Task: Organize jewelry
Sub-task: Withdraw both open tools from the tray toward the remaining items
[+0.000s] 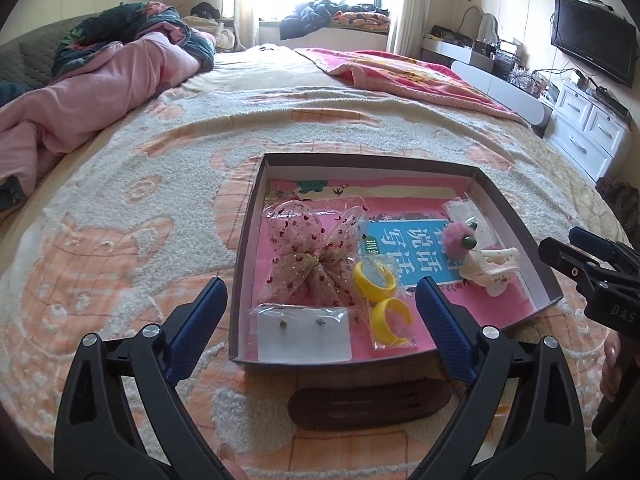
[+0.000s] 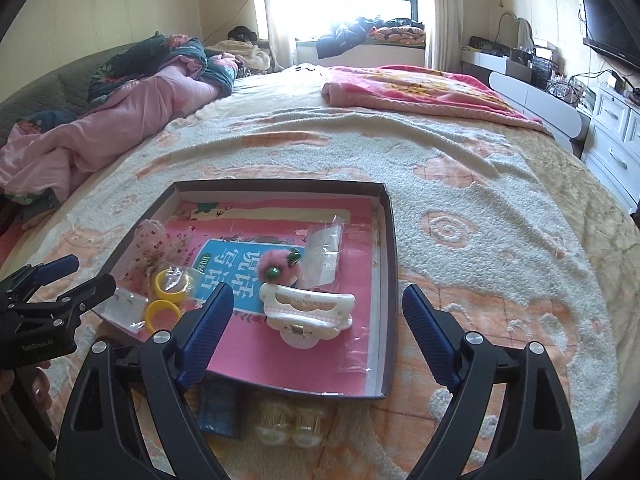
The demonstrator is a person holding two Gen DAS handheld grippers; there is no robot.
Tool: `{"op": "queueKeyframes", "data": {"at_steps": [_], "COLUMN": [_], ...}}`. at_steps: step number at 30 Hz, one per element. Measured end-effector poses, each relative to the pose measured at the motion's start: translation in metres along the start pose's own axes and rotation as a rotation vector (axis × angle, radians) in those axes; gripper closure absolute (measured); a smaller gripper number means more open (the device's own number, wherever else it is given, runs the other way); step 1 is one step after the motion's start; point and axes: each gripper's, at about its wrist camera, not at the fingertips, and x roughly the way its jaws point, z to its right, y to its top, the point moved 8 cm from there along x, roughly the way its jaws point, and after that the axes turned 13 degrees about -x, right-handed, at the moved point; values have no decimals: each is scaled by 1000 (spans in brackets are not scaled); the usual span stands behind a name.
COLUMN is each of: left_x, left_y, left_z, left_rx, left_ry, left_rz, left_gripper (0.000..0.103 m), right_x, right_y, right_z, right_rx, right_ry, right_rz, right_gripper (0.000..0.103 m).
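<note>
On the bed, the tray holds a bow at its left, rings mid-front, a clip right, and earrings front-left.

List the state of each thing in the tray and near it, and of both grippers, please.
left gripper: open, empty, above the near edge of the tray
right gripper: open, empty
tray: lidless, on the bed
mesh bow: loose in tray
yellow rings: bagged, in tray
stud earrings: on a card, bagged, in tray
white hair claw: closed, in tray
brown hair clip: outside tray, on blanket
</note>
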Motion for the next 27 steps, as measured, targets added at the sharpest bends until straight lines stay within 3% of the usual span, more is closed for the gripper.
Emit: {"op": "queueKeyframes", "data": {"at_steps": [14,27], "left_x": [-51,-71], "left_y": [2,-16], "left_z": [-9,-5], "left_rx": [-43,-41], "left_ry": [-14,-35], "left_rz": [73,76], "left_gripper": [11,11], "right_x": [-43,-69], "right_y": [-10,-33], "right_z": [-10,-25], "right_rx": [-26,-47], "right_ry": [6,18], "right_rz": [38,33], "right_gripper": [19,19]}}
